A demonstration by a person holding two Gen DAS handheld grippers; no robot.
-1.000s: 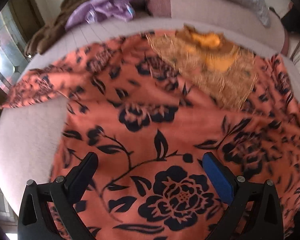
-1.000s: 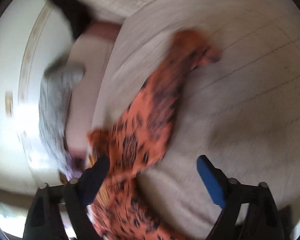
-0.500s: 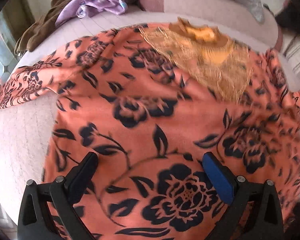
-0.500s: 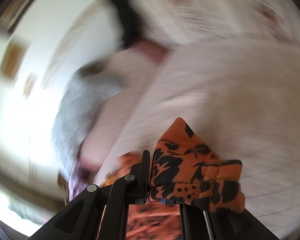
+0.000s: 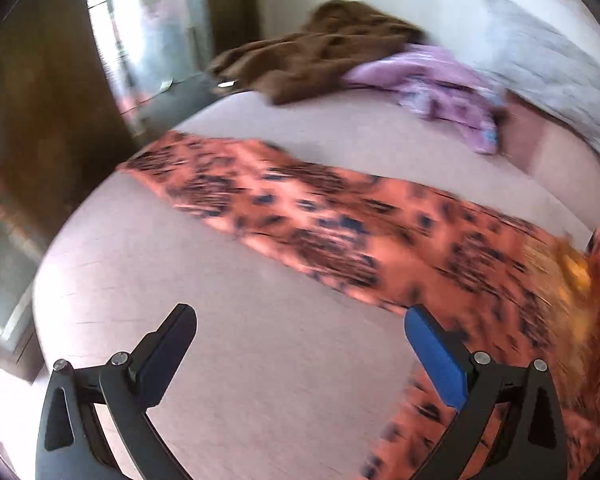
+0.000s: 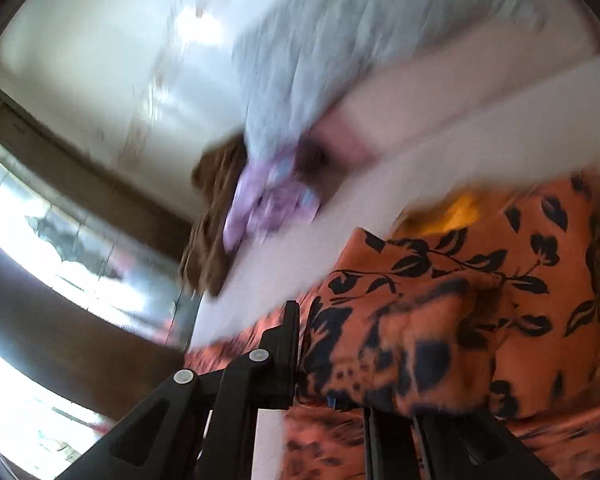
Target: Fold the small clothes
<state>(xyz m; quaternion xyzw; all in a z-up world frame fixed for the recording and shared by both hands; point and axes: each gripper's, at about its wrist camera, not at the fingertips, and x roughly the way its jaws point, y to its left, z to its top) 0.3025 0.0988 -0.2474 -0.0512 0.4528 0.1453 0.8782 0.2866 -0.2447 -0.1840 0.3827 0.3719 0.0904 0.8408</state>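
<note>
An orange garment with a black flower print (image 5: 340, 220) lies spread on the pale bed (image 5: 260, 380), one sleeve stretched toward the upper left. Its gold lace neck patch (image 5: 560, 272) shows at the right edge. My left gripper (image 5: 300, 314) is open over bare bed, just in front of that sleeve, with nothing between its fingers. In the right wrist view my right gripper (image 6: 328, 360) has a bunched fold of the orange garment (image 6: 500, 280) clamped between its fingers, lifted above the rest of the cloth; its jaws are opening slightly. The cloth hides the right finger.
A brown garment (image 5: 320, 52) and a lilac one (image 5: 440, 80) lie heaped at the far side of the bed, beside a grey quilted pillow (image 5: 540, 80). Dark wooden framing and a window (image 5: 40, 100) stand past the bed's left edge.
My left gripper swung left, off the garment's body to bare bed beside the sleeve. My right gripper shut on a sleeve end and carried it up over the garment, rolling as it went.
</note>
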